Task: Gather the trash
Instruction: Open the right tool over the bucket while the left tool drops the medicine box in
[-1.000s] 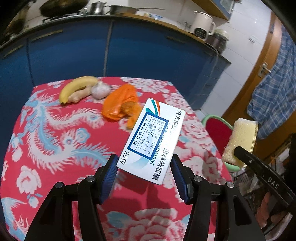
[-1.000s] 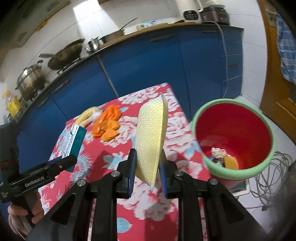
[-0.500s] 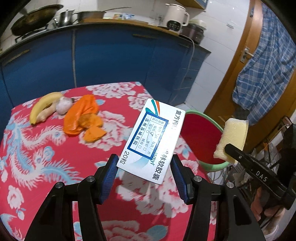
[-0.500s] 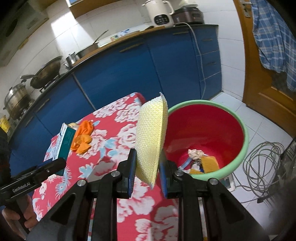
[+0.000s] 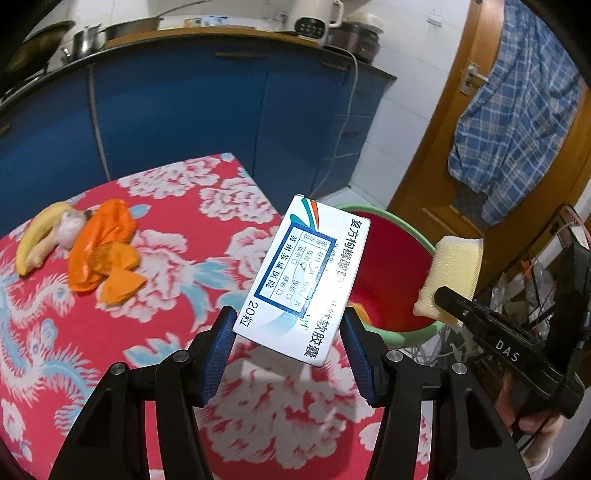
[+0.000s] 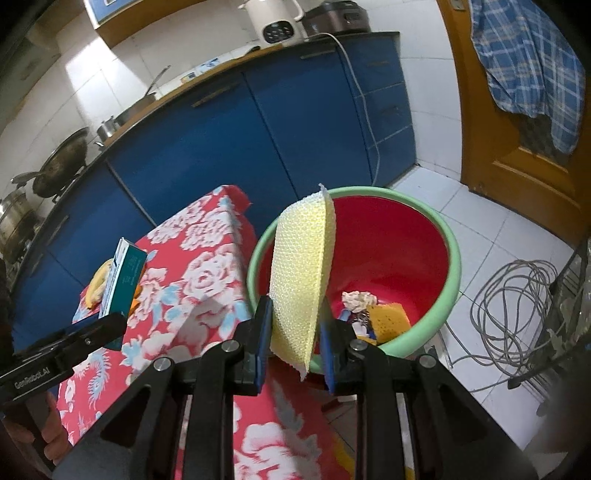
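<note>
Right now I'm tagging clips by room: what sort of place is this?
Most likely a home kitchen: blue cabinets under a counter carrying a wok, pots and an electric kettle, plus a table with a red floral cloth beside a red trash bin.

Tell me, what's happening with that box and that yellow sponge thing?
A person is tidying up trash with a hand-held gripper in each hand. The left hand-held gripper is clamped on a white medicine box, held above the flowery tablecloth. The right hand-held gripper pinches a yellow sponge at the rim of the red bin, which already has some scraps inside. A banana and orange peel lie on the table.
</note>
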